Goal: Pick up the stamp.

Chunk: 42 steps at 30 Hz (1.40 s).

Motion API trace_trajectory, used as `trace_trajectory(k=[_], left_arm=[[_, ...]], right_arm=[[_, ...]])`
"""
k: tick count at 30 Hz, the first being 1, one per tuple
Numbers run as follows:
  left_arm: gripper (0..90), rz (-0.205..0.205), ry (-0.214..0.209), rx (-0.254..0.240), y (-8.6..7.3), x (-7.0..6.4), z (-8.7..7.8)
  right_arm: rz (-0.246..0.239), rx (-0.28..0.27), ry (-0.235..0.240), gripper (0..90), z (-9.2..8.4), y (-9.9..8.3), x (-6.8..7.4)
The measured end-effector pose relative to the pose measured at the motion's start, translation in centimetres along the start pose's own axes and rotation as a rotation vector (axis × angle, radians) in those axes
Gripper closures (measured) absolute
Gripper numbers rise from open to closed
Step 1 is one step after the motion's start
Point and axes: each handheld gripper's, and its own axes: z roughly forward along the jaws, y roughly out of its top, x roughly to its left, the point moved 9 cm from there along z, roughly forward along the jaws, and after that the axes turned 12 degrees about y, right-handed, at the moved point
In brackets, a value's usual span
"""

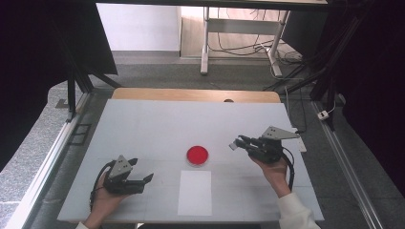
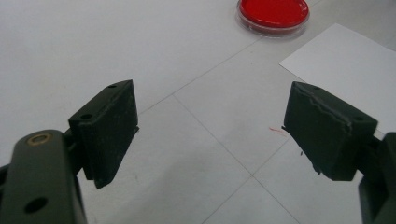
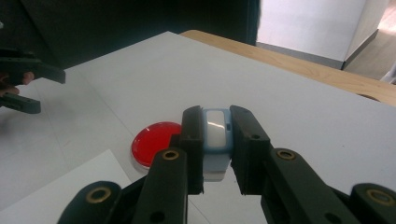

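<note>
The left tongs rest near the left of the white surface, jaws wide apart and empty. At the middle sits a round, glossy red dish, with a flat white sheet just nearer. The right tongs are clamped on a small, smooth blue-and-white block, lifted; placing it seems left to do.
</note>
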Motion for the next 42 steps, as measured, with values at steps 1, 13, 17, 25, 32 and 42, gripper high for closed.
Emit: trace_trajectory(k=[1,13,17,25,32,42], left_arm=[[17.9,0.0,0.0,0.0,0.0,0.0,0.0],[18.1,0.006,0.002,0.003,0.0,0.0,0.1],[18.1,0.009,0.001,0.004,-0.1,-0.1,0.1],[18.1,0.006,0.004,0.007,-0.1,-0.1,0.1],[18.1,0.008,0.002,0.009,-0.2,-0.2,0.2],[18.1,0.004,0.006,0.01,-0.1,-0.1,0.4]], right_arm=[[-0.001,-0.001,0.003,75.2,0.1,0.0,0.1],[-0.02,-0.012,0.042,75.2,0.9,0.6,2.0],[-0.027,-0.015,0.051,75.1,1.2,0.7,2.5],[-0.028,-0.01,0.068,75.1,1.9,0.7,3.4],[-0.028,-0.008,0.084,75.2,2.6,0.6,4.2],[-0.029,-0.004,0.117,75.2,3.8,0.4,5.6]])
